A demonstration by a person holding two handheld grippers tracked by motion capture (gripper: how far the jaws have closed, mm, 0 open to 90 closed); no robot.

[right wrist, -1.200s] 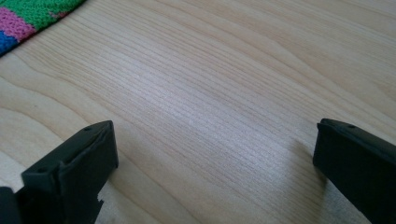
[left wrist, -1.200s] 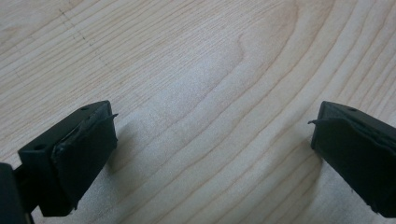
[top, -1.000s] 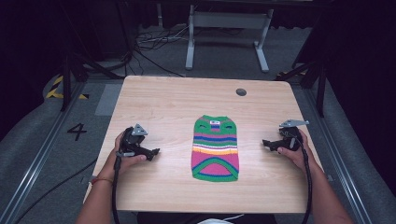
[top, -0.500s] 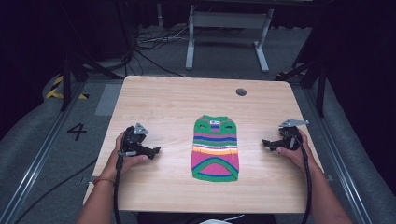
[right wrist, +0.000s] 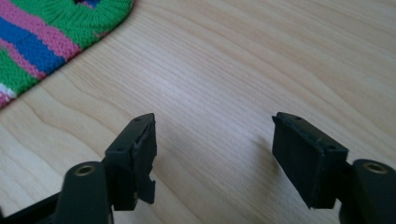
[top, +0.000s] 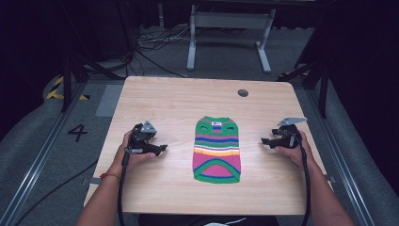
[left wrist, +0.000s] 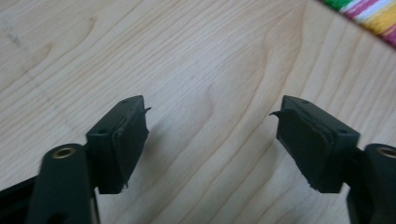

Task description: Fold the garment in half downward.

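Observation:
A small knitted garment [top: 217, 150] in green, pink, blue and yellow stripes lies flat at the table's middle. My left gripper [top: 162, 148] rests on the wood to its left and points toward it. Its jaws have just been closing, stand apart, and hold nothing; in the left gripper view [left wrist: 210, 114] only bare wood lies between them, with a garment corner [left wrist: 369, 18] at top right. My right gripper [top: 264, 141] sits to the garment's right and faces it. Its jaws [right wrist: 215, 119] have also just been closing with nothing between them, and the garment [right wrist: 42, 32] is at upper left.
The wooden table [top: 179, 103] has a round cable hole [top: 243, 92] near its far right. Beyond the far edge are a grey floor, loose cables [top: 150, 42] and a metal frame [top: 226, 28]. A person's forearms come in from the near edge.
Both hands rest where they were and the garment has not moved.

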